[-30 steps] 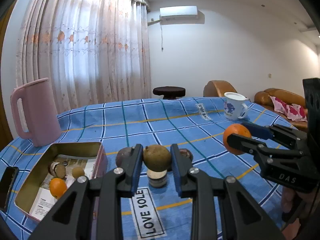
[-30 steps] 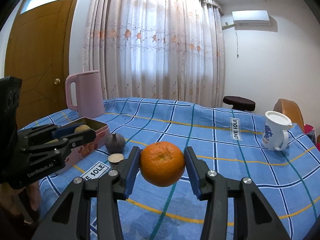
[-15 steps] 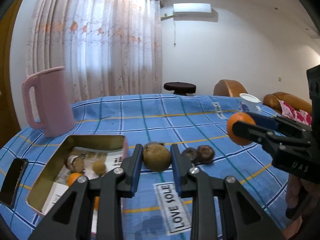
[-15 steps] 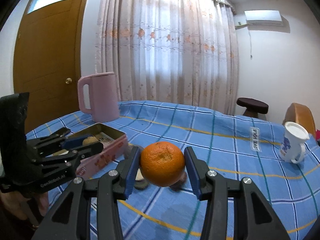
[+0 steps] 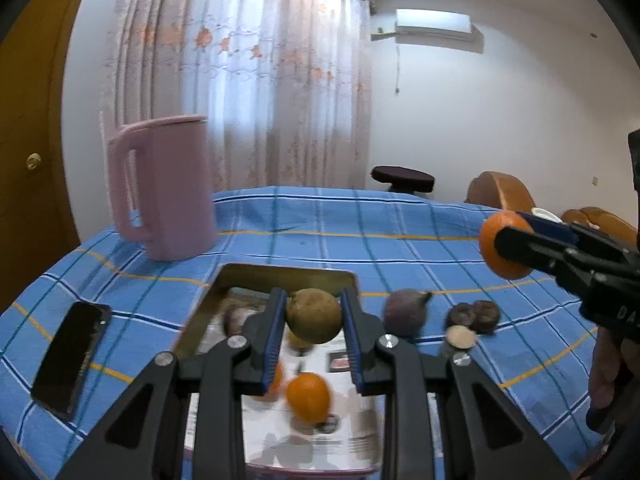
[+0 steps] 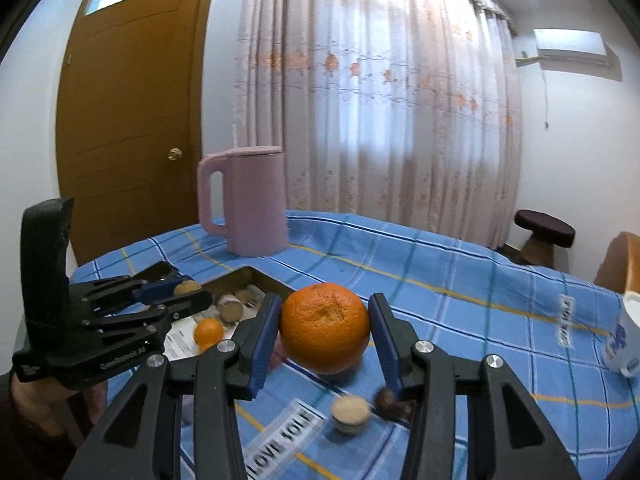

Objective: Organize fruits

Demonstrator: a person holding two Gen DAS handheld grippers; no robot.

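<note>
My left gripper (image 5: 314,322) is shut on a brown-green round fruit (image 5: 314,314) and holds it above the open metal tin (image 5: 280,276). The tin holds a small orange (image 5: 308,398) and several small brown fruits. My right gripper (image 6: 324,328) is shut on a large orange (image 6: 324,328) above the cloth, just right of the tin (image 6: 244,274). On the cloth lie a purple fruit (image 5: 406,312), dark halved fruits (image 5: 474,314) and a pale cut half (image 6: 351,412). The right gripper with its orange (image 5: 504,250) shows in the left wrist view.
A pink jug (image 5: 164,188) stands behind the tin on the blue checked tablecloth (image 5: 360,224). A black phone (image 5: 72,356) lies left of the tin. A white mug (image 6: 624,336) stands at the right. A stool (image 6: 544,236) and brown chairs stand beyond the table.
Both grippers have moved left with their fruits. The left gripper now holds its fruit over the tin; the right gripper has come nearer the tin.
</note>
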